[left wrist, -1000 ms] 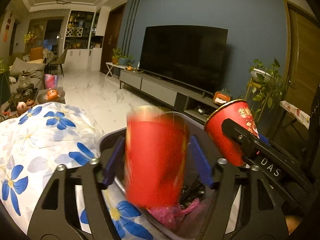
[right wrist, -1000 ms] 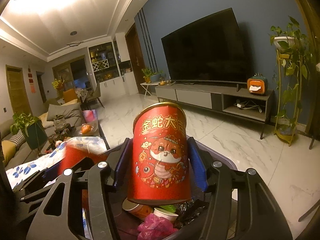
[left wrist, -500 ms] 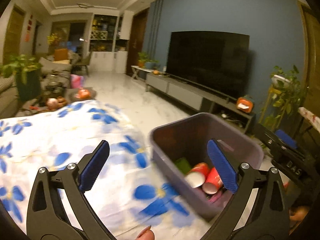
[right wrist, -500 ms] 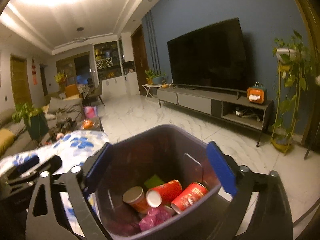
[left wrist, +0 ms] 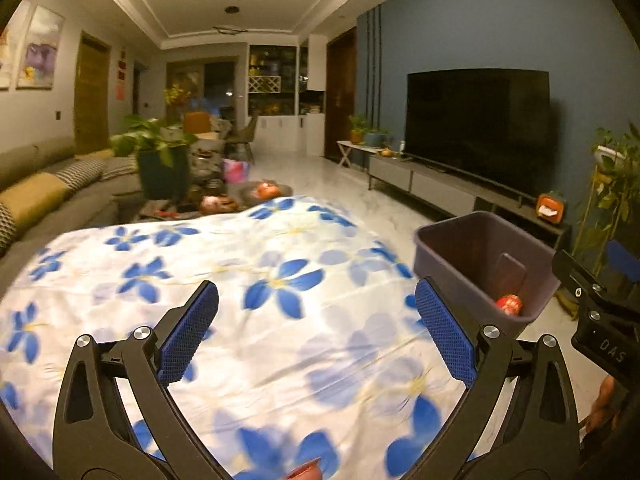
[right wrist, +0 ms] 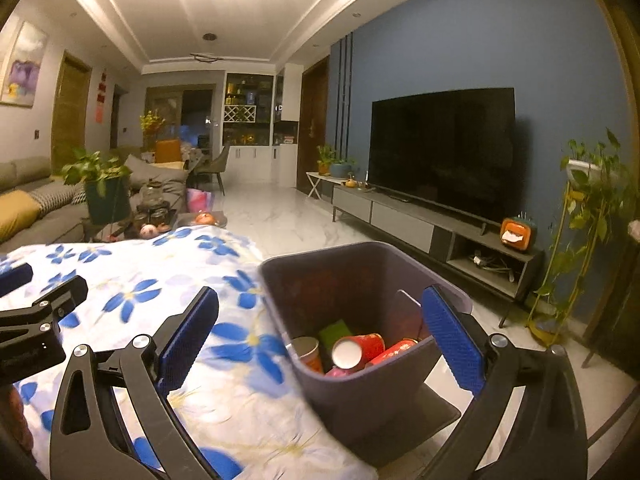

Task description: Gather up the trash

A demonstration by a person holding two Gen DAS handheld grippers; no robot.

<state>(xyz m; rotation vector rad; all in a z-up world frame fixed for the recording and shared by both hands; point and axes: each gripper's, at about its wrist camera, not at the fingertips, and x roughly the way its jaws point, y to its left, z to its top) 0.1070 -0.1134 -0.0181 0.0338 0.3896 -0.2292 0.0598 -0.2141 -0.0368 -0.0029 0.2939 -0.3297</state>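
Below and ahead of both grippers spreads the cloth (left wrist: 280,280), white with blue flowers, covering the table; nothing that looks like trash shows on the part in view. If more litter is left, it lies outside these frames, so a search across the cloth could snag a fingertip in its folds and drag the cover.

To the right of the left gripper (left wrist: 316,336), and straight ahead of the right gripper (right wrist: 320,340), stands the bin (right wrist: 360,256), dark purple, at the table's edge. The right gripper's far pad overlaps the bin's rim in the picture; whether it touches I cannot tell. A careless swing from here could knock the bin, and standing so near the edge of the table it might tip its load onto the floor.

Both grippers are spread wide and hold nothing. The right gripper's body shows at the left camera's right edge, so the two tools sit near each other and could clash if both turn inward at once.

Inside the bin lie the cups (right wrist: 360,350), red, on their sides, with a brown cup (right wrist: 308,354), a green scrap (right wrist: 336,330) and something pink below them. One red cup (left wrist: 509,304) shows from the left camera too.
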